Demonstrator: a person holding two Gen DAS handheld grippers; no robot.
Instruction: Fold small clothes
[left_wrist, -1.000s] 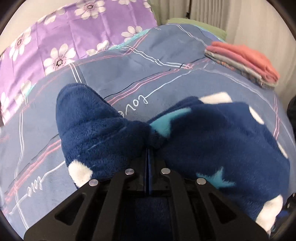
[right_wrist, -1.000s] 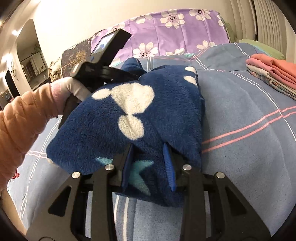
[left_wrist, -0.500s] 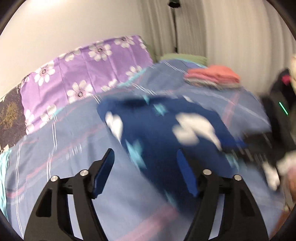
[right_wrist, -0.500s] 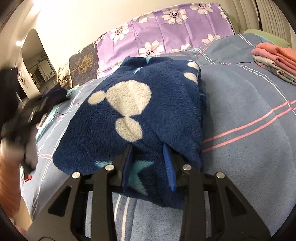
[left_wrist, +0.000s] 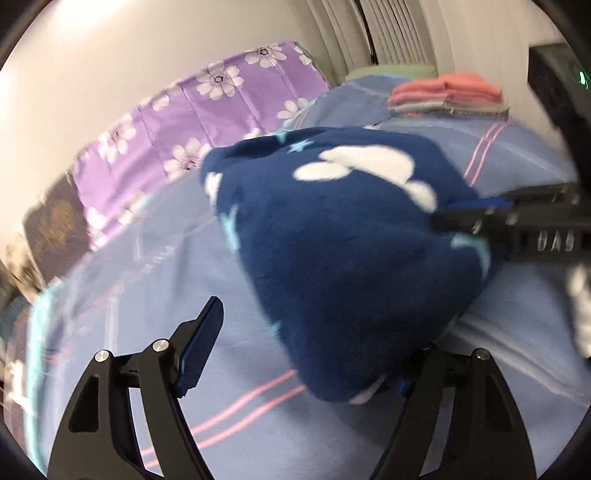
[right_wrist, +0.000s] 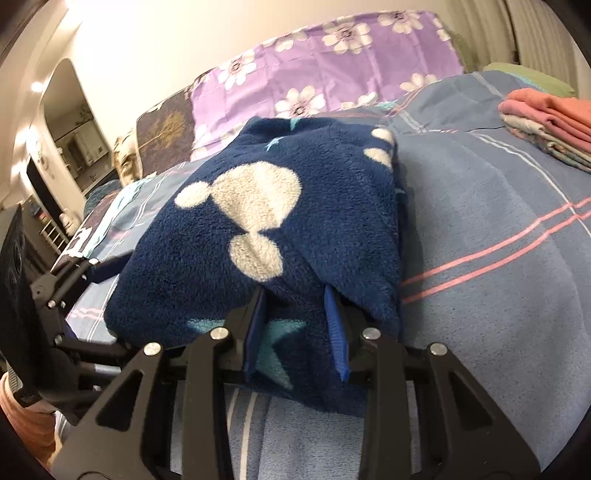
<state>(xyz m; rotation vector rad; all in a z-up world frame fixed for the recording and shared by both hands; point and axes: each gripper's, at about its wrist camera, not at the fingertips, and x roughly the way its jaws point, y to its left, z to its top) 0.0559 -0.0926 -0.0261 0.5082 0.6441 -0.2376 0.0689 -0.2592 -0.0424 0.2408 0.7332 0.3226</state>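
Observation:
A folded navy fleece garment (right_wrist: 266, 229) with white mouse-head shapes and teal stars lies on the blue striped bedspread (right_wrist: 498, 229). My right gripper (right_wrist: 295, 328) is shut on its near edge, a fold of fleece pinched between the blue pads. In the left wrist view the garment (left_wrist: 343, 236) lies ahead, and the right gripper (left_wrist: 476, 210) shows at its right side. My left gripper (left_wrist: 295, 354) is open at the garment's near corner; the fleece covers its right finger. The left gripper shows in the right wrist view (right_wrist: 66, 291) at the garment's left edge.
A stack of folded pink and grey clothes (right_wrist: 550, 122) sits at the far right of the bed, also in the left wrist view (left_wrist: 447, 92). A purple flowered pillow (right_wrist: 332, 74) lies at the head. A dark doorway and shelves (right_wrist: 55, 177) are at the left.
My left gripper let go of the fleece, opened, and swung around to the garment's left corner. The right gripper stayed shut on the near edge.

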